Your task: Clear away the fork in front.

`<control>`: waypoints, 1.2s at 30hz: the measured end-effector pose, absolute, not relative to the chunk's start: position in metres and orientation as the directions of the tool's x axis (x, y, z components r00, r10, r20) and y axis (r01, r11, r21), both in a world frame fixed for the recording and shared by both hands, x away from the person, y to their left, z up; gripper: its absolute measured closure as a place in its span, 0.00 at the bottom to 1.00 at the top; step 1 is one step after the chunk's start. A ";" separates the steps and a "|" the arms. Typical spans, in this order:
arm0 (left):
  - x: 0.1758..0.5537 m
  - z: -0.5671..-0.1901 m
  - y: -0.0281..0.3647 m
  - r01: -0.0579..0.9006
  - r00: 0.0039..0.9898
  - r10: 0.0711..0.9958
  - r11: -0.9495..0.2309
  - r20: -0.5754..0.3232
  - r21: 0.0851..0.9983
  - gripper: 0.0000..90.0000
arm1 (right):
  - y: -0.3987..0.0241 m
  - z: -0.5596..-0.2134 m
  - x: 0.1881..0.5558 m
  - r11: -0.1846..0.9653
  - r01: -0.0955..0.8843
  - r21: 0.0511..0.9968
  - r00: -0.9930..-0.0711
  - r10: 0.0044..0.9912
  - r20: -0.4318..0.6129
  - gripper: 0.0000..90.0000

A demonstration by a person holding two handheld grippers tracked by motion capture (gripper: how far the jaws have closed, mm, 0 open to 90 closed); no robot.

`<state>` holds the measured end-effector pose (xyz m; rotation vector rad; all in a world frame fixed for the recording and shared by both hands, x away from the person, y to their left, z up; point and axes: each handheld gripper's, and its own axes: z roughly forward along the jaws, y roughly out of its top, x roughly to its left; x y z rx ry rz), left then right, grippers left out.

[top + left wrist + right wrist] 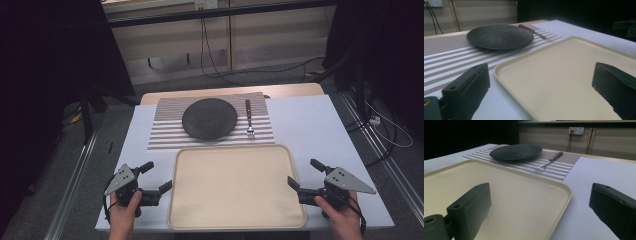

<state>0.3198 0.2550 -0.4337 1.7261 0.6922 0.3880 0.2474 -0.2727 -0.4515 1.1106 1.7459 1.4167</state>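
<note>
A cream-coloured tray [235, 220] lies flat at the near edge of the table [310, 125], its long side toward the person, with nothing on it. The left gripper [156, 176] sits just beside the tray's left rim, jaws spread wide with nothing between them; in the left gripper view the tray's corner lies between the two black jaws. The right gripper [304, 173] rests just off the tray's right rim, jaws likewise spread wide and holding nothing, one jaw over the tray's edge and the other over the pale table surface in the right gripper view. Beyond the tray, a striped placemat [165, 132] carries a dark round plate [209, 118], and a fork [248, 119] with a reddish-brown handle lies just right of the plate, tines toward the tray.
</note>
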 end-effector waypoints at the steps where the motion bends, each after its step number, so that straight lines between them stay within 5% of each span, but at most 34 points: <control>1: 0.320 -0.434 0.255 0.244 0.767 0.634 -0.146 -0.099 0.959 0.02 | -0.273 -0.451 0.247 0.070 0.222 0.973 -0.452 0.891 0.039 0.04; 18: 0.323 -0.435 0.257 0.260 0.767 0.635 -0.171 -0.095 0.950 0.02 | -0.264 -0.441 0.276 0.141 0.239 0.961 -0.449 0.893 -0.019 0.03; 36: 0.324 -0.436 0.254 0.258 0.779 0.620 -0.181 -0.094 0.949 0.02 | -0.245 -0.413 0.357 0.131 0.264 0.956 -0.391 0.920 -0.018 0.03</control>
